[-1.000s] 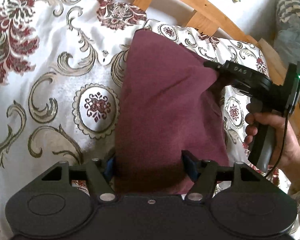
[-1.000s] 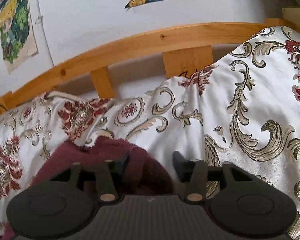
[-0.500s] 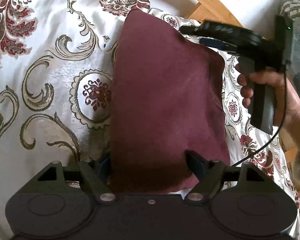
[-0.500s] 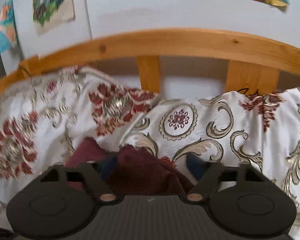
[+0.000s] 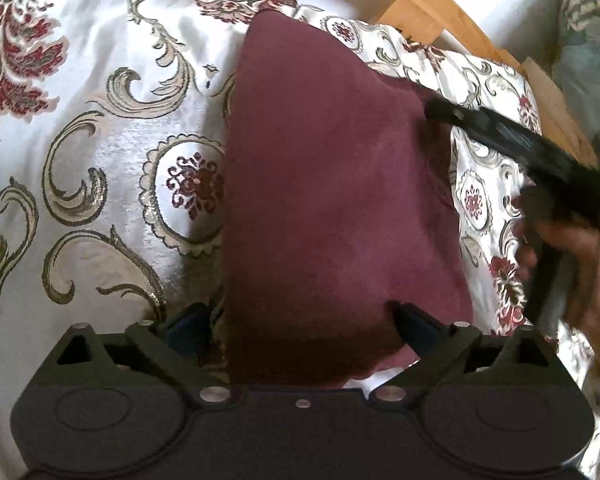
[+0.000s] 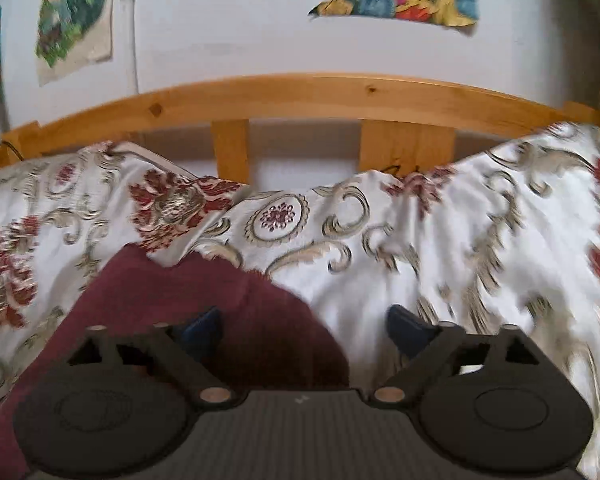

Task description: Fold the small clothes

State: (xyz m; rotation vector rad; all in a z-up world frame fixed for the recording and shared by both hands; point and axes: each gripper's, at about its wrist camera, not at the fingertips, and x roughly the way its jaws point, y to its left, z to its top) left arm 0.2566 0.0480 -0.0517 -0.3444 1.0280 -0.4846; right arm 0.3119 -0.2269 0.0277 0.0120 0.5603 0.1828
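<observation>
Left wrist view: a soft maroon cloth [image 5: 332, 208], folded to a rough rectangle, lies centre frame on the patterned satin bedspread [image 5: 100, 128]. Left tongs [image 5: 300, 322] stand apart astride its near edge. Right tongs [image 6: 302, 322] also apart, over its corner. Wooden headboard [image 6: 300, 96] behind.

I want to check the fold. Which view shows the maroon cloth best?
The left wrist view: the cloth fills the centre, nearly all of it showing on the bedspread. The right wrist view shows only one rounded end, partly behind the right gripper.
</observation>
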